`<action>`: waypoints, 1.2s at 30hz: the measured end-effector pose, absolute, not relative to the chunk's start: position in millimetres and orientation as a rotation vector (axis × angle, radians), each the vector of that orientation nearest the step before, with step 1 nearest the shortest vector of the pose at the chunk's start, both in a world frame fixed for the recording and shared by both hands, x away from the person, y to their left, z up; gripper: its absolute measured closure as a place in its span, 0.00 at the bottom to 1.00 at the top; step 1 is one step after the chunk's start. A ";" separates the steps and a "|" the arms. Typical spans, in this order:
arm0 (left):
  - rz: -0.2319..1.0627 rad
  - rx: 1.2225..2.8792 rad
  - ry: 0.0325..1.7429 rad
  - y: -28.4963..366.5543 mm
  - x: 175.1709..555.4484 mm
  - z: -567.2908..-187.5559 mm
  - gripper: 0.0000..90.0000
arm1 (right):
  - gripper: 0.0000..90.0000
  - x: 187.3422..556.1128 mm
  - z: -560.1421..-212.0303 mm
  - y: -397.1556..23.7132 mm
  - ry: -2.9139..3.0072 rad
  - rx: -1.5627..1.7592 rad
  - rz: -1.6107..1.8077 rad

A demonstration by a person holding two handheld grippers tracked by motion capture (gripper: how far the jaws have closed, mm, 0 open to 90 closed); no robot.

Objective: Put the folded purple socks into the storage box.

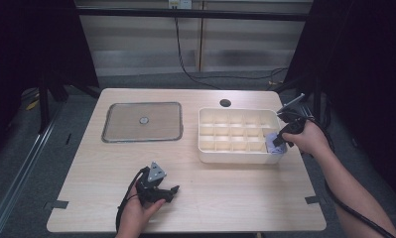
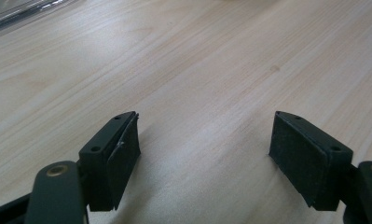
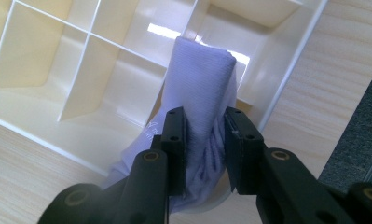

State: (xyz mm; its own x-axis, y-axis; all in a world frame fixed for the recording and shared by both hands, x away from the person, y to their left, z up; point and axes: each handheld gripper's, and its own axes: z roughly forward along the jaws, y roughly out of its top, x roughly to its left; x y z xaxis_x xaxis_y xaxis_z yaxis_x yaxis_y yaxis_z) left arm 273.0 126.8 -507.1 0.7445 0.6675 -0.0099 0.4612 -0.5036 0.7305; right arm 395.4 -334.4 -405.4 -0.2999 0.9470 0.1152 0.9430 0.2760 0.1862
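High view: your right gripper (image 1: 280, 140) sits at the right near corner of the white divided organizer box (image 1: 235, 156), pinching a pale lavender cloth (image 1: 272, 144) at the rim of the corner compartment. Your left gripper (image 1: 162, 191) rests on the wooden table (image 1: 235, 193) at near centre, well apart from the box. A flat clear lid (image 1: 142, 122) with a grey rim lies on the far left.

Left gripper view: jaws stand wide apart, nothing between them, bare tabletop below.

Right gripper view: jaws are clamped on the cloth (image 3: 202, 98), a folded, finely ribbed knit piece, possibly a sock; small print shows near its lower left edge. It stands nearly upright, the folded top leaning into the corner cell, the loose end bunched below the pads (image 3: 176, 140) and hanging over the box wall (image 3: 286, 79).

Judgement: the step in hand is stowing the cloth in the corner compartment. Your next move calls for pushing the fold down past the dividers, tucking the loose end inside, then releasing.
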 end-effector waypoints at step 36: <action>0.352 2.193 0.845 126.8 273.2 -507.1 0.26 | 0.79 390.1 -408.8 -326.5 2.511 1.778 0.288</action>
State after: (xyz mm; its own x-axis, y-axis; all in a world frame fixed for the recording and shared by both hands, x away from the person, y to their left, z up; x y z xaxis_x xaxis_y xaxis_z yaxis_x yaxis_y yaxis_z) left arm 273.2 126.8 -507.1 0.7447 0.6673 -0.0108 0.4617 -0.5034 0.7304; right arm 390.1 -326.5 -408.8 -0.3370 0.9392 0.0654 0.9296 0.3209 0.1811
